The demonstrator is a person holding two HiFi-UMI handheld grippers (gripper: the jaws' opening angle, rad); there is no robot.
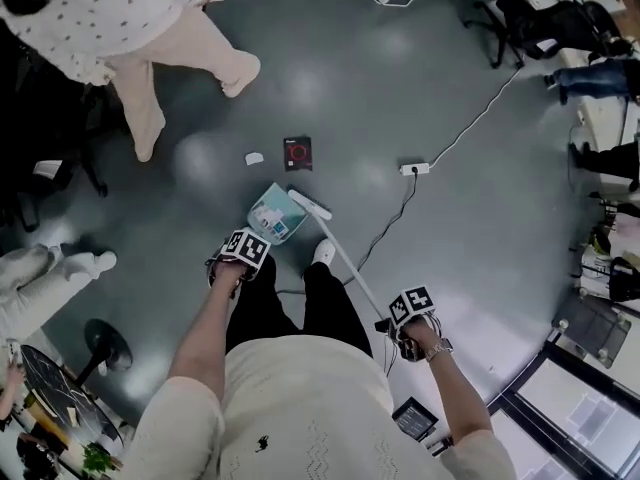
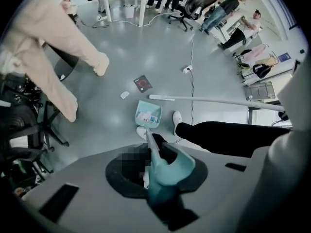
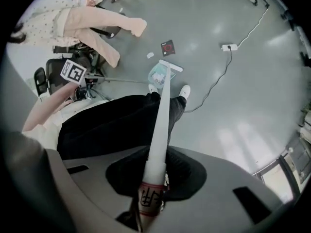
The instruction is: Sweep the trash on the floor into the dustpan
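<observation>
A teal dustpan rests on the grey floor just ahead of my feet, with pale scraps inside it. My left gripper is shut on the dustpan handle, which runs down to the dustpan pan. My right gripper is shut on the white broom pole; the broom head lies against the dustpan's right edge. Beyond the pan lie a dark flat packet with a red ring and a small white scrap.
A person in pale trousers stands at the far left. A white power strip with its cable lies to the right. Office chairs and desks are at the back right; a round side table is near left.
</observation>
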